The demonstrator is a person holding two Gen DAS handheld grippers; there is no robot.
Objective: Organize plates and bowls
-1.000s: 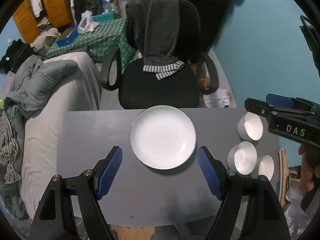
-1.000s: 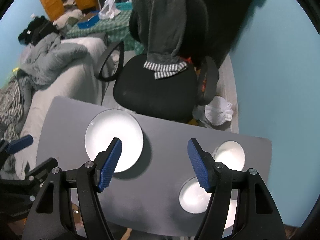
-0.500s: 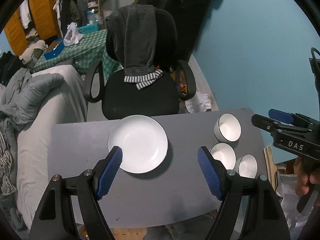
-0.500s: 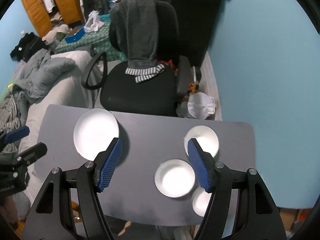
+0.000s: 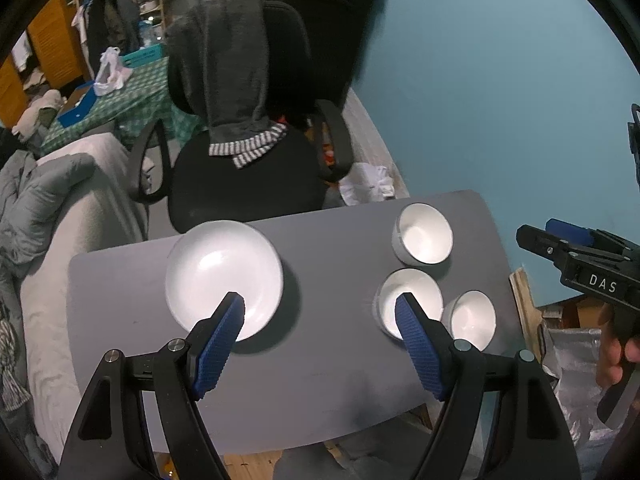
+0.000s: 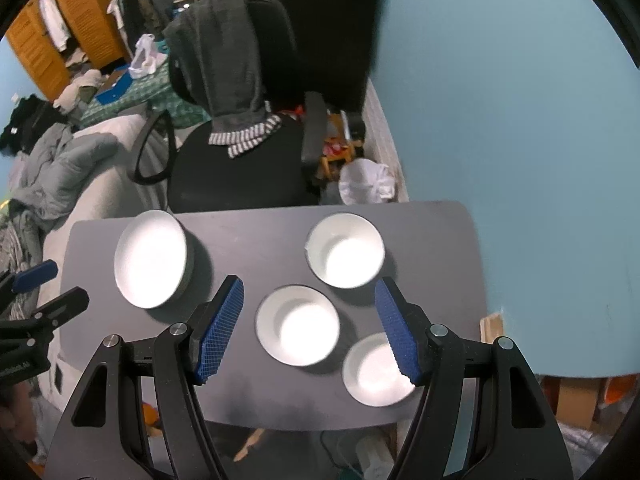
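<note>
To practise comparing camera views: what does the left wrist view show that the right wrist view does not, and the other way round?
Only the left wrist view: the "DAS" label on the right gripper and the hand holding it. Only the right wrist view: the left gripper from the side. Both: the white plate, three white bowls, the grey table and the black chair. Both grippers are open and empty.

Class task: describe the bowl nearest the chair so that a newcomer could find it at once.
Start at the grey table in front of the black chair. Three white bowls cluster at its right end, by the blue wall. The one meant is the far bowl, closest to the chair; it is the deepest, with the tallest sides.
</note>
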